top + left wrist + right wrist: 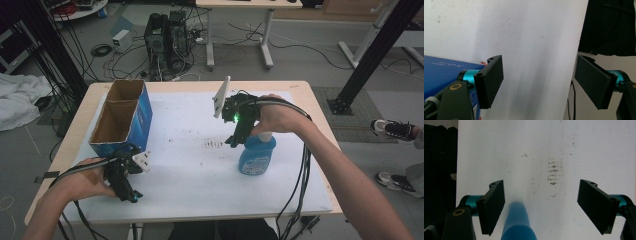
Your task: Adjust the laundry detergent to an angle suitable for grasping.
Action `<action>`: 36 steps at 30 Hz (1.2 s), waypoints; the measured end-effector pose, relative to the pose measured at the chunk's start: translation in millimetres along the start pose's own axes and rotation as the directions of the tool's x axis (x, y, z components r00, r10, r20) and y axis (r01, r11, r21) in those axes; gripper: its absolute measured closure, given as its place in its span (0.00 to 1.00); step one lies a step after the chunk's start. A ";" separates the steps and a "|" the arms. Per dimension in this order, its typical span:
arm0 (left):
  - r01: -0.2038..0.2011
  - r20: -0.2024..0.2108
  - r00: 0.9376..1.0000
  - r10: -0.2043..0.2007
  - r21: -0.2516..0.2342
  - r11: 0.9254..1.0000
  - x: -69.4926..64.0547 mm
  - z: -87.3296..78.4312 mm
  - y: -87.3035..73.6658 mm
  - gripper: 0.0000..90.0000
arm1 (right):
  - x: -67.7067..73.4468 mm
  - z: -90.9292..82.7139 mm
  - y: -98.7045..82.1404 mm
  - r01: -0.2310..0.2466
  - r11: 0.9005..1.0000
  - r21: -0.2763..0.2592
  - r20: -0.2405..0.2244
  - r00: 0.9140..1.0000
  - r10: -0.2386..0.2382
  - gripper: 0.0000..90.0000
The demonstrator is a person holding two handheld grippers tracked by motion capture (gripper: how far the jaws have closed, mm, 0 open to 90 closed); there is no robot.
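The high view looks forward and down over the whole counter from the person's side. Each tool's camera rides close, facing the white sheet; the stained patch appears in the high and right gripper views.

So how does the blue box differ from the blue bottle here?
The blue cardboard box is open-topped and stands at the table's left side; the blue bottle lies flat right of centre. The box is clearly bigger than the bottle. The box stands beside the left tool; the bottle lies under the right tool. Both are blue.
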State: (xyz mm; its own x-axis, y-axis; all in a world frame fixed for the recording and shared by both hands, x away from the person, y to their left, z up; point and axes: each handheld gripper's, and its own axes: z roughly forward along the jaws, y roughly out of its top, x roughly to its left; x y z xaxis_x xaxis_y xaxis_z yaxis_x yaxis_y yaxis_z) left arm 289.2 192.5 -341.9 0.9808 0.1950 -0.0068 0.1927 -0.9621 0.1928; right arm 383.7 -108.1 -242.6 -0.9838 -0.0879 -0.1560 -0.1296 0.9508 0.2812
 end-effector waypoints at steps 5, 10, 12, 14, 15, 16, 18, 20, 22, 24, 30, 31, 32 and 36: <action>-0.001 -0.001 1.000 0.001 0.000 1.000 -0.2 -0.6 0.2 0.26 | 0.9 0.0 0.5 0.000 1.000 -0.003 0.001 1.000 0.000 0.24; 0.002 0.003 1.000 -0.002 -0.001 1.000 0.0 -0.3 0.4 0.26 | 1.9 -1.7 0.8 0.002 1.000 -0.008 -0.001 1.000 -0.002 0.24; 0.003 0.006 1.000 -0.003 -0.001 1.000 0.1 -0.3 0.3 0.26 | 1.9 -2.2 0.9 0.003 1.000 -0.005 -0.002 1.000 -0.003 0.24; 0.005 -0.003 1.000 -0.005 -0.009 1.000 0.9 -0.9 -0.2 0.26 | 1.0 -3.1 0.2 0.004 1.000 -0.010 -0.001 1.000 -0.004 0.24; 0.002 0.002 1.000 -0.002 -0.003 1.000 1.5 -1.6 -0.2 0.26 | 1.1 -2.8 0.0 0.002 1.000 -0.011 0.000 1.000 -0.002 0.24; 0.015 0.004 1.000 -0.015 -0.012 1.000 1.1 -1.0 -0.6 0.26 | 1.1 -2.7 -0.3 0.003 1.000 -0.011 0.001 1.000 -0.003 0.24; 0.012 -0.001 1.000 -0.012 -0.009 1.000 1.4 -2.1 -0.9 0.26 | 2.0 -2.1 -0.1 -0.004 1.000 -0.005 0.005 1.000 0.004 0.24; 0.018 -0.001 1.000 -0.019 -0.018 1.000 -0.2 -2.6 -1.3 0.26 | 2.2 -2.6 0.3 -0.004 1.000 -0.004 0.000 1.000 0.004 0.24; 0.011 -0.007 1.000 -0.011 -0.015 1.000 -0.4 -2.9 -1.4 0.26 | 1.2 -3.1 0.3 0.003 1.000 -0.005 0.001 1.000 -0.003 0.24; 0.018 -0.001 1.000 -0.018 -0.008 1.000 -1.2 -3.1 -2.6 0.26 | 2.7 -2.5 0.9 -0.016 1.000 -0.012 0.006 1.000 0.016 0.24; 0.015 -0.005 1.000 -0.015 -0.009 1.000 -2.0 -4.3 -3.4 0.26 | 2.8 -1.2 3.7 0.006 1.000 -0.001 0.001 1.000 -0.006 0.24; 0.011 -0.016 1.000 -0.011 -0.011 1.000 -2.5 -4.4 -3.4 0.26 | 3.1 -0.5 4.4 0.005 1.000 0.000 0.000 1.000 -0.005 0.24; 0.019 -0.013 1.000 -0.019 -0.017 1.000 -4.2 -3.8 -4.2 0.26 | 3.5 0.5 5.8 0.010 1.000 0.006 -0.002 1.000 -0.010 0.24; 0.019 -0.010 1.000 -0.019 -0.014 1.000 -4.9 -2.8 -6.0 0.26 | 4.0 1.1 7.4 0.012 1.000 0.005 -0.006 1.000 -0.012 0.24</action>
State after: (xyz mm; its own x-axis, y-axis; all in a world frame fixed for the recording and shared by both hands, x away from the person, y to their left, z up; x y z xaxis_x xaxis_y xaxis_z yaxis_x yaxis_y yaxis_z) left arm 283.2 197.9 -340.3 0.9766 0.2150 -0.0011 0.2106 -0.9555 0.2063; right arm 378.9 -101.1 -242.2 -0.9828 -0.1012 -0.1542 -0.1410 0.9513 0.2741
